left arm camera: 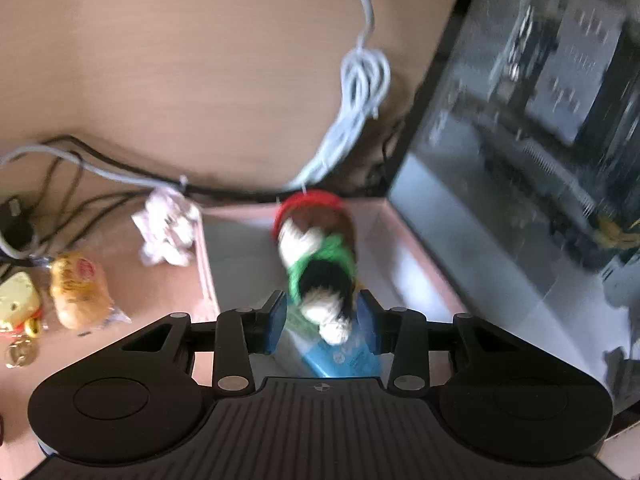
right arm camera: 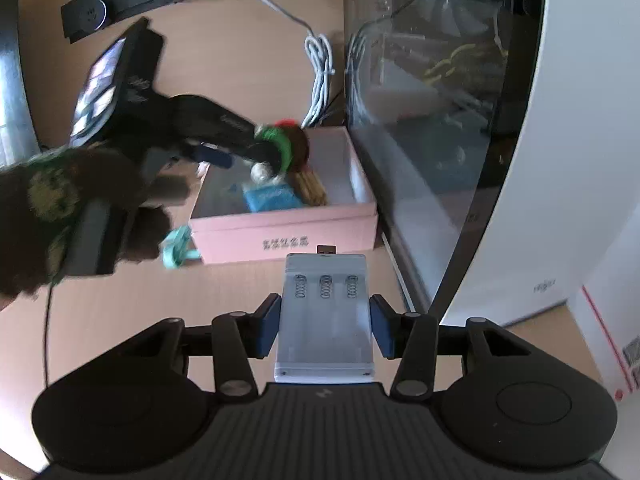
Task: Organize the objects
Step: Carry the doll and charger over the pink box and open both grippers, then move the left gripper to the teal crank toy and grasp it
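My left gripper (left arm camera: 322, 322) is over the pink box (left arm camera: 208, 276). A plush toy (left arm camera: 320, 264) in brown, white, green and red hangs just ahead of its blue pads (left arm camera: 276, 322), which stand apart beside the toy's white foot. The blur hides whether they still pinch it. A blue packet (left arm camera: 340, 360) lies in the box below. My right gripper (right arm camera: 325, 326) is shut on a white battery case (right arm camera: 325, 312) with three springs, held above the desk in front of the pink box (right arm camera: 284, 232). The toy (right arm camera: 284, 146) and left gripper (right arm camera: 240, 140) show over the box there.
A crumpled paper (left arm camera: 168, 232), a wrapped bun (left arm camera: 78, 288), a yellow cheese toy (left arm camera: 18, 298) and gold coins lie left of the box. Cables (left arm camera: 356, 92) run behind it. A glass-sided computer case (right arm camera: 432, 120) stands right of the box. A teal clip (right arm camera: 176, 246) lies at the box's left corner.
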`<action>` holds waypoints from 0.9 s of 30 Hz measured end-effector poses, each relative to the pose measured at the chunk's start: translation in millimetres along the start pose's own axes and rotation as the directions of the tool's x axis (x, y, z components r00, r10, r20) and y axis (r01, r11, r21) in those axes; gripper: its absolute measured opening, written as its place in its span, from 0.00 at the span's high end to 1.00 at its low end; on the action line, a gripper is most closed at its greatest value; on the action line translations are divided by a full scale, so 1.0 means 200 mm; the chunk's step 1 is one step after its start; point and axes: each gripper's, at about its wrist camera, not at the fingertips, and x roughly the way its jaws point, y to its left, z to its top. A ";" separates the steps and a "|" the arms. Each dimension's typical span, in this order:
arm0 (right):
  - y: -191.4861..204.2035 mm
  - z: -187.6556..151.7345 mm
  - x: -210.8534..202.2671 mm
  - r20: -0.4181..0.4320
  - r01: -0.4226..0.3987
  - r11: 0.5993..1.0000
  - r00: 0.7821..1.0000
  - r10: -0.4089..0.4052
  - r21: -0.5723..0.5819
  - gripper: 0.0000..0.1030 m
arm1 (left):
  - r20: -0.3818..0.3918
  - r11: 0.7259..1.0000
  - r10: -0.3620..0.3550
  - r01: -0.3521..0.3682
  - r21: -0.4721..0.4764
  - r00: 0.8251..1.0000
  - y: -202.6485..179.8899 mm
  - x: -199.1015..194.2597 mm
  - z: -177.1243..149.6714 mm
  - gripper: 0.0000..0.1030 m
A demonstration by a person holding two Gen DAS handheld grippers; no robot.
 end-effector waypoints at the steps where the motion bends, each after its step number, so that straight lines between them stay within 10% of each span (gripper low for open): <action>1: 0.00 0.02 0.01 0.012 0.001 1.000 1.000 -0.001 -0.007 0.54 | 0.020 1.000 -0.003 0.003 -0.017 1.000 0.01 -0.05 0.00 0.59; 8: 0.09 0.33 0.16 0.173 0.055 0.988 0.985 -0.029 -0.145 0.54 | 0.072 0.999 -0.006 0.009 -0.043 0.997 0.09 -0.38 -0.07 0.59; 14: 0.18 0.61 0.49 0.280 0.162 0.962 0.955 -0.096 -0.221 0.41 | -0.008 0.985 0.145 -0.145 -0.094 0.989 0.25 -0.52 -0.27 0.59; 20: 0.16 0.51 0.52 0.164 -0.074 0.978 0.981 0.107 -0.193 0.36 | -0.070 0.954 0.181 -0.192 -0.230 0.981 0.44 -0.50 -0.35 0.59; 27: 0.23 0.25 0.39 0.059 -0.195 0.926 0.973 0.225 -0.323 0.33 | -0.015 0.960 0.159 -0.158 -0.230 0.987 0.45 -0.03 0.09 0.59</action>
